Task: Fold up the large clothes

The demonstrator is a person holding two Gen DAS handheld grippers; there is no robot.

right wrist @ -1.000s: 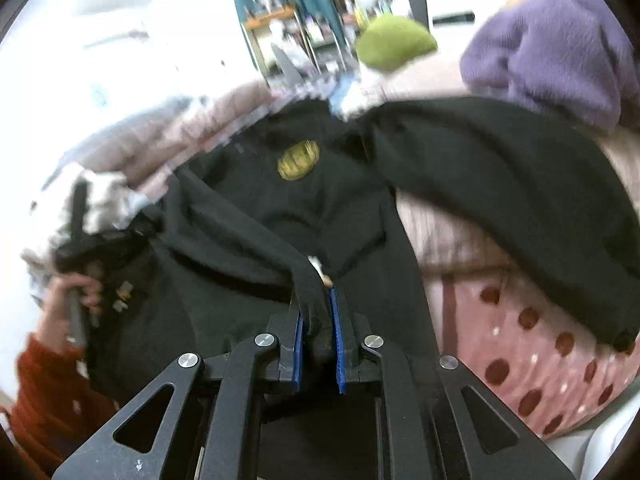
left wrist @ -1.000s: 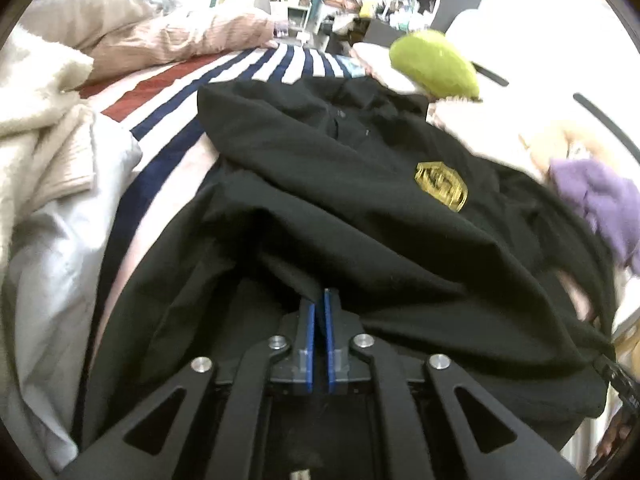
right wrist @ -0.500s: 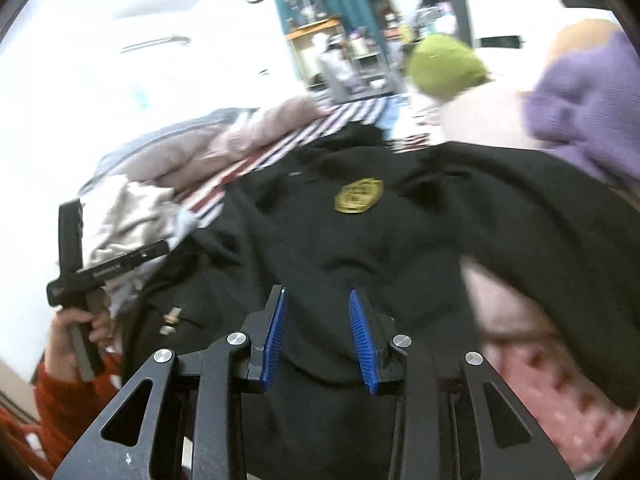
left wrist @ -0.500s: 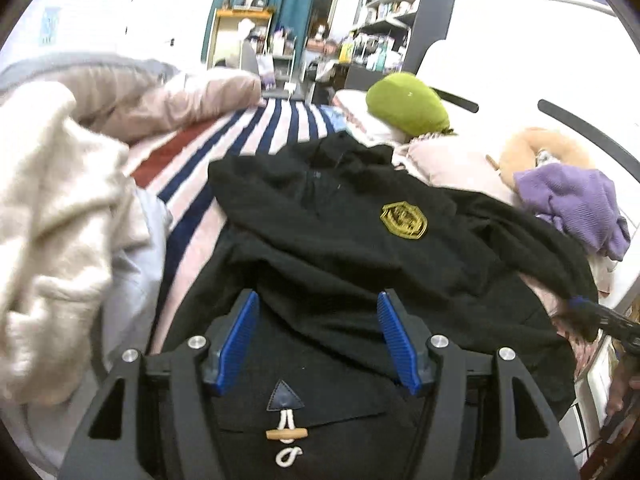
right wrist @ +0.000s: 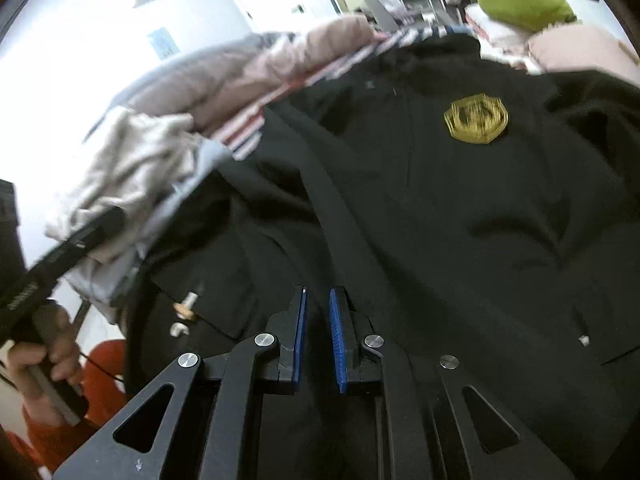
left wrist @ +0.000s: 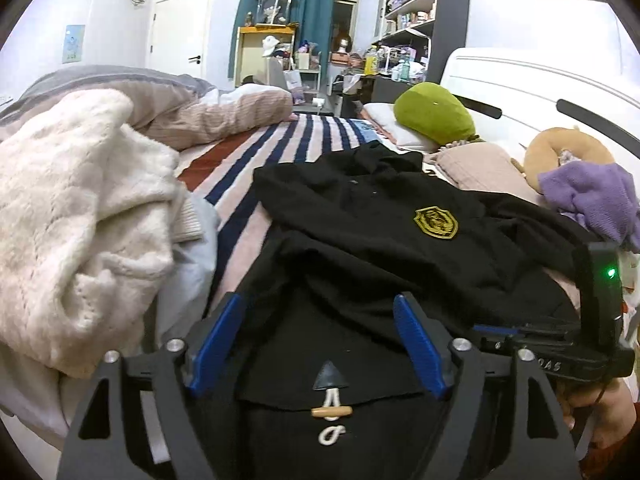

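**Q:** Where does the garment lie, and what surrounds it?

**A:** The black coat (left wrist: 360, 248) lies front-up across the striped bed cover (left wrist: 256, 168), its gold badge (left wrist: 436, 222) on the chest. A cream sweater (left wrist: 76, 224) is heaped just beside its left edge; a green cushion (left wrist: 434, 114) and a purple garment (left wrist: 592, 200) sit near the headboard side. A wooden toggle (left wrist: 331, 412) on a cord marks the near hem.

**Q:** What are the two tongs doing?

**A:** The left gripper (left wrist: 316, 344) has just been opening; its blue pads (left wrist: 216, 340) stand wide apart above the hem, with cloth lying below them but not pinched. The right gripper (right wrist: 317, 340) has just been closing; its jaws are almost together, and no fold of cloth shows clamped in the narrow gap, so it appears empty.

**Q:** How far along is the folding?

**A:** Judging from the lie of the cloth, early to middle. One sleeve (right wrist: 320, 200) appears drawn diagonally over the body, and the lower portion is bunched toward the chest. The outline is still irregular and rumpled.

**Q:** What remains?

**A:** Probably squaring the edges, bringing in the sleeve on the far side, and doubling the body into a compact packet. Neither tong holds the coat, so a fresh grasp comes first.
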